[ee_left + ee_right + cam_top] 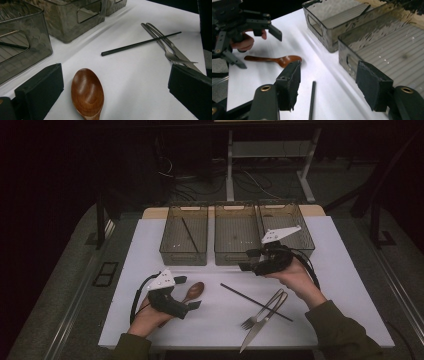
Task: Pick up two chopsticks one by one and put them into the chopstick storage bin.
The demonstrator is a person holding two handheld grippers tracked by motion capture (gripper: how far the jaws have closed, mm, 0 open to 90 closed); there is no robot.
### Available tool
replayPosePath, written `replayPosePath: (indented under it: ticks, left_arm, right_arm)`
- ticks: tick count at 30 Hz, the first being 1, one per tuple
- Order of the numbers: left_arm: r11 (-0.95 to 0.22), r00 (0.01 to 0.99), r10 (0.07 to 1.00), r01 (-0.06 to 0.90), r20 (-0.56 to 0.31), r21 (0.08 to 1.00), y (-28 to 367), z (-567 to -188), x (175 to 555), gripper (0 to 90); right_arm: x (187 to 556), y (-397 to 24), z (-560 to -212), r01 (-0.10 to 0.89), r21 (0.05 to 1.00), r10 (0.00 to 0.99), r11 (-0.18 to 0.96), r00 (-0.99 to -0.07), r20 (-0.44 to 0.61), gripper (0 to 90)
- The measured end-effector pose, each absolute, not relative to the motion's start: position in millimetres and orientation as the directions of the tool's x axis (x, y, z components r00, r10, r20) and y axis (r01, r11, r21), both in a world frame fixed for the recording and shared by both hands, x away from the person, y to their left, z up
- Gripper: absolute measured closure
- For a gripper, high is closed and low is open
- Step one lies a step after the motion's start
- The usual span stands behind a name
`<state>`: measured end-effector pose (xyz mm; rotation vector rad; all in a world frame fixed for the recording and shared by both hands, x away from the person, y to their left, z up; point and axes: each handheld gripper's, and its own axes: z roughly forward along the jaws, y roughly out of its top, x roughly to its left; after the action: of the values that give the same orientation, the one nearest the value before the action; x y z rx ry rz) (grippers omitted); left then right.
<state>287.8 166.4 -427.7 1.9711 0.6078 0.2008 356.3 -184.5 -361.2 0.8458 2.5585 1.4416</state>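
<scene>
A brown wooden spoon (193,292) lies on the white table top, its bowl between the jaws of my left gripper (188,293), which is open and does not press it. The left gripper view has that bowl (87,92) low between the wide jaws. My right gripper (248,260) hovers open at the front wall of the middle bin (232,257), nothing between its jaws. A black chopstick (255,302) lies across a metal fork (264,309) and knife (257,330). In the right gripper view, the chopstick's end (312,100) lies below the open jaws.
Three smoky clear bins stand in a row at the back. The left bin (182,256) holds one black chopstick (190,234); the right bin (306,240) stands behind my right hand. Bare white surface runs along the table's front.
</scene>
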Motion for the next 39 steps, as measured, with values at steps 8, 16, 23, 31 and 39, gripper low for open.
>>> replayPosePath:
  ticks: [8, 16, 23, 31, 39]
  left_arm:
    - [-0.36, 0.858, 0.5, 0.331, -0.119, 0.872, 165, -428, 286, 0.0]
    - [-0.368, 0.86, 0.498, 0.328, -0.114, 0.87, 165, -429, 283, 0.0]
    - [-0.363, 0.859, 0.499, 0.327, -0.113, 0.873, 165, -428, 282, 0.0]
    - [-0.371, 0.861, 0.498, 0.318, -0.102, 0.872, 166, -428, 282, 0.0]
    - [-0.377, 0.857, 0.505, 0.329, -0.106, 0.866, 165, -432, 281, 0.0]
  right_arm:
    - [334, -206, -378, 0.424, 0.822, 0.516, 0.379, -0.834, 0.193, 35.8]
    - [316, -225, -393, 0.449, 0.812, 0.535, 0.373, -0.819, 0.206, 36.4]
    - [299, -237, -401, 0.46, 0.803, 0.528, 0.381, -0.821, 0.22, 38.7]
    - [285, -245, -410, 0.487, 0.784, 0.502, 0.386, -0.824, 0.264, 47.9]
    - [276, -243, -418, 0.497, 0.767, 0.517, 0.405, -0.817, 0.256, 51.7]
